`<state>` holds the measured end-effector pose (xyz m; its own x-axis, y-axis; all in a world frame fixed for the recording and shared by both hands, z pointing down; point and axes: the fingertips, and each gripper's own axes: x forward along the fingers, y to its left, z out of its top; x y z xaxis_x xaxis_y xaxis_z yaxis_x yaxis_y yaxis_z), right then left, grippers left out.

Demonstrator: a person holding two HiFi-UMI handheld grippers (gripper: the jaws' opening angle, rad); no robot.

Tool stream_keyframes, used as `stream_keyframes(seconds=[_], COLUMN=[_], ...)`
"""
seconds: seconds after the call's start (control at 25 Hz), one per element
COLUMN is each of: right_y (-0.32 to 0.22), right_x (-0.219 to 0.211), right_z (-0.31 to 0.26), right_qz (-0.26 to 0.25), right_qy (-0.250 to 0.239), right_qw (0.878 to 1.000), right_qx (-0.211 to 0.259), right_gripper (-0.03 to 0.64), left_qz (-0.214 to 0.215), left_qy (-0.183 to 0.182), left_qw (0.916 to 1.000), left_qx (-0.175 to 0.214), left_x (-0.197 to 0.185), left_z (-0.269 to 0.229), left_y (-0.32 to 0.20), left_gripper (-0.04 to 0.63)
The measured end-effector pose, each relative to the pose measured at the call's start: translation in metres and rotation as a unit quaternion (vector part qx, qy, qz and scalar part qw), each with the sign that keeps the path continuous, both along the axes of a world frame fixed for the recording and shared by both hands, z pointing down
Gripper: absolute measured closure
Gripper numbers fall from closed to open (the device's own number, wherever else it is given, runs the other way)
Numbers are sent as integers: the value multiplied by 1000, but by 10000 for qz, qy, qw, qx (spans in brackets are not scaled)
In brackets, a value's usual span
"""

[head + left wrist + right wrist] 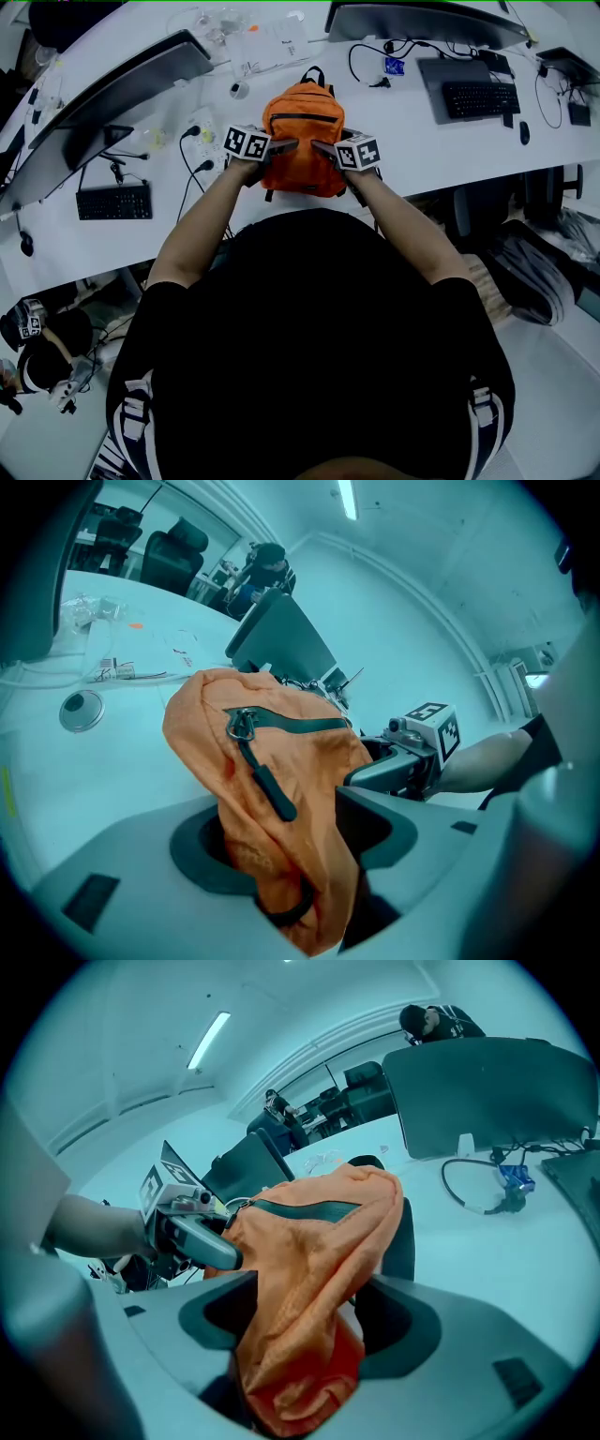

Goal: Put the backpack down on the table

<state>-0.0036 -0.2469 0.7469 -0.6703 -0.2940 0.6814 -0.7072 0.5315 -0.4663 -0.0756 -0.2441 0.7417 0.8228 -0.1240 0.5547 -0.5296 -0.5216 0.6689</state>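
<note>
Crumpled orange fabric backpack (302,141) on the white tabletop (412,141), handle end far, folds slack inside wide-open left claw (284,146) and right claw (325,148)

Left gripper (286,146) and right gripper (323,148) — tips facing, both spread wide.

The backpack (302,141) sits on the table (403,141) between the left keyboard (112,202) and the right keyboard (480,98), papers (267,42) behind it.

Orange backpack (302,141) with dark, possibly black, zip band; white table (394,141); black keyboard (112,202); black-and-white patterned marker cubes (247,142).
</note>
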Motion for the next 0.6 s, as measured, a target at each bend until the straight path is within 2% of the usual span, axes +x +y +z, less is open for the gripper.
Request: stream_keyframes(seconds=[0.2, 0.6], right_y=[4, 11], right_x=[14, 37], right_z=[-1, -10], right_qz=[241, 550], right_qy=[16, 27], right_qw=[9997, 9985], right_qx=[-101, -26], right_gripper=[299, 299], left_qz=[-67, -504], left_qy=[-91, -230], left_qw=[9999, 9983], left_qx=[70, 159], left_x=[-7, -31], left_z=[-2, -5], left_y=[1, 7], left_gripper=[347, 336])
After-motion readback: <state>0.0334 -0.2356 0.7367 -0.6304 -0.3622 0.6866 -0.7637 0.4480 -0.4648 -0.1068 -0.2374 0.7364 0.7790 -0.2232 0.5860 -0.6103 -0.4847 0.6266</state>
